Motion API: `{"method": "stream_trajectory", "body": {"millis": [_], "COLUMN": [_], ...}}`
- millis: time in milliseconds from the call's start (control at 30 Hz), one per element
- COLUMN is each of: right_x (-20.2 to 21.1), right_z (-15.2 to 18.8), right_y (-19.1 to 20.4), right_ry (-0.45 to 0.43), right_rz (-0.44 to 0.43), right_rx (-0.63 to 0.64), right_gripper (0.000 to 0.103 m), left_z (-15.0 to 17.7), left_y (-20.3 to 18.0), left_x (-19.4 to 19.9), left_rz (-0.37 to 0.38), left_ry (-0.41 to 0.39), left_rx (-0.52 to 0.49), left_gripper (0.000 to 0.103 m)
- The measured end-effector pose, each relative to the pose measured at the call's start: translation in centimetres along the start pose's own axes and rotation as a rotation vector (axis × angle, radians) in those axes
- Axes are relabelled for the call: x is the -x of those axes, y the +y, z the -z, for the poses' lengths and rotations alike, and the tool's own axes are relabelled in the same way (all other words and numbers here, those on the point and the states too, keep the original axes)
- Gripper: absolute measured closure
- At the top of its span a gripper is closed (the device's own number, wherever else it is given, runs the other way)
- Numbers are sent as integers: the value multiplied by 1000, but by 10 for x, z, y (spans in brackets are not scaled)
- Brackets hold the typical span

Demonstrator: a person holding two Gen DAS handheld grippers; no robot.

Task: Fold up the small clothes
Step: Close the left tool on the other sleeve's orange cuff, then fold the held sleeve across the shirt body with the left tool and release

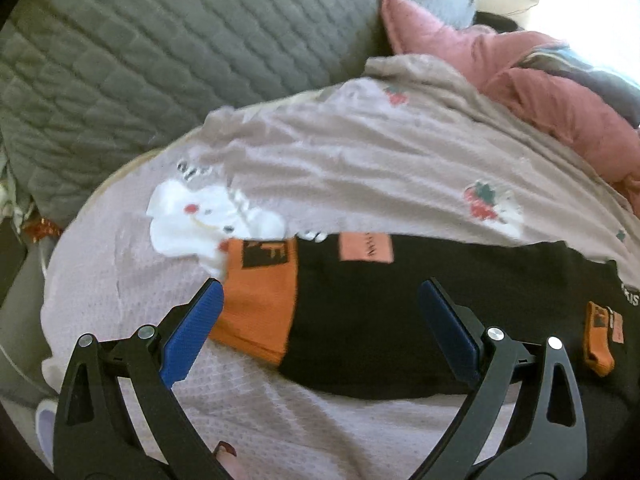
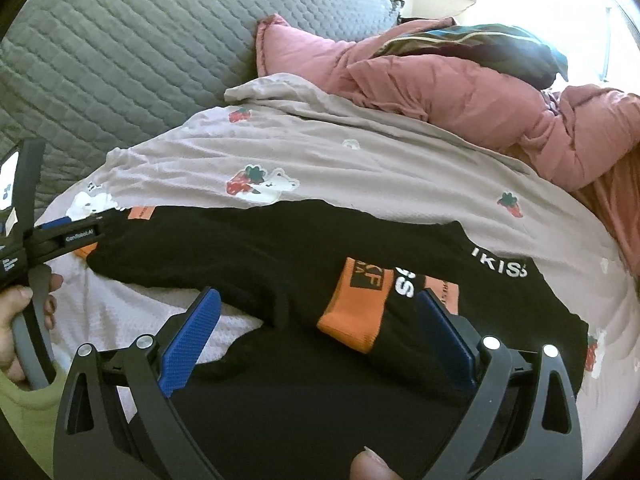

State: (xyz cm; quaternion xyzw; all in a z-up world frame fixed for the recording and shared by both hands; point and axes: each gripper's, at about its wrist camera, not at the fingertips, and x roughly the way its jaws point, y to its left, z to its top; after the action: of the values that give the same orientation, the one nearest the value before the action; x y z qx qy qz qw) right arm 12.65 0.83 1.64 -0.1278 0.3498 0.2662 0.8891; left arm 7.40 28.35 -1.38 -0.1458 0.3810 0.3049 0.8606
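Observation:
A small black top (image 1: 400, 312) (image 2: 248, 252) with orange cuffs and white lettering lies spread on a pale pink printed sheet (image 1: 360, 160) (image 2: 360, 168). One orange cuff (image 1: 256, 300) lies between the spread blue pads of my left gripper (image 1: 320, 296), which is open just above the cloth. My right gripper (image 2: 318, 304) is open too. It hovers over the folded sleeve with the other orange cuff (image 2: 356, 312). The left gripper's body (image 2: 60, 236) shows at the left edge of the right wrist view, held by a hand (image 2: 16, 320).
A grey quilted cover (image 1: 140, 60) (image 2: 140, 40) lies behind the sheet. A crumpled pink duvet (image 1: 540, 92) (image 2: 480, 100) with a dark striped cloth (image 2: 500, 48) on it fills the back right. A fingertip (image 2: 372, 466) shows at the bottom edge.

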Motion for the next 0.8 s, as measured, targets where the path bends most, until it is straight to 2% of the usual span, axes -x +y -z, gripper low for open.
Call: {"method": "stream_trajectory", "body": {"millis": [267,333,400,500,567,600,667,767,800], "right_x": [-14,-19,-26,-30,-33,-33,-32,-28,-26], "right_z": [1,5,10,17,21,23,26,30,31], "right_y": [6,6,3,-2,-7,-10,-16,-24,-28], "right_ry": [5,16,33,44,49,53,56,53,51], "right_rz": [-16,-14,-11,-11,-12,-13,-11,-4,-2], "right_rx": [-1,-4,-16,-40,-59,-68,-86,-111,-124], "right_gripper": [6,6,6,6,6,6,6,6,6], "left_z": [6,9,9,9,8,8,7,5,4], "left_y": [13,14,16,19,18,16,11,8,7], "left_x": [-23,-31,-34,-35,-30,-28,-27,-22,-16], "left_rz": [-11,-11,-13,-31,-32,-26,-5,56,108], "left_ry": [86,118,123,115,89,76,75,50,26], "left_rx": [59,65,74,81,72,57,36,30,33], "left_gripper": [12,16,22,42,70,71,86,90,90]}}
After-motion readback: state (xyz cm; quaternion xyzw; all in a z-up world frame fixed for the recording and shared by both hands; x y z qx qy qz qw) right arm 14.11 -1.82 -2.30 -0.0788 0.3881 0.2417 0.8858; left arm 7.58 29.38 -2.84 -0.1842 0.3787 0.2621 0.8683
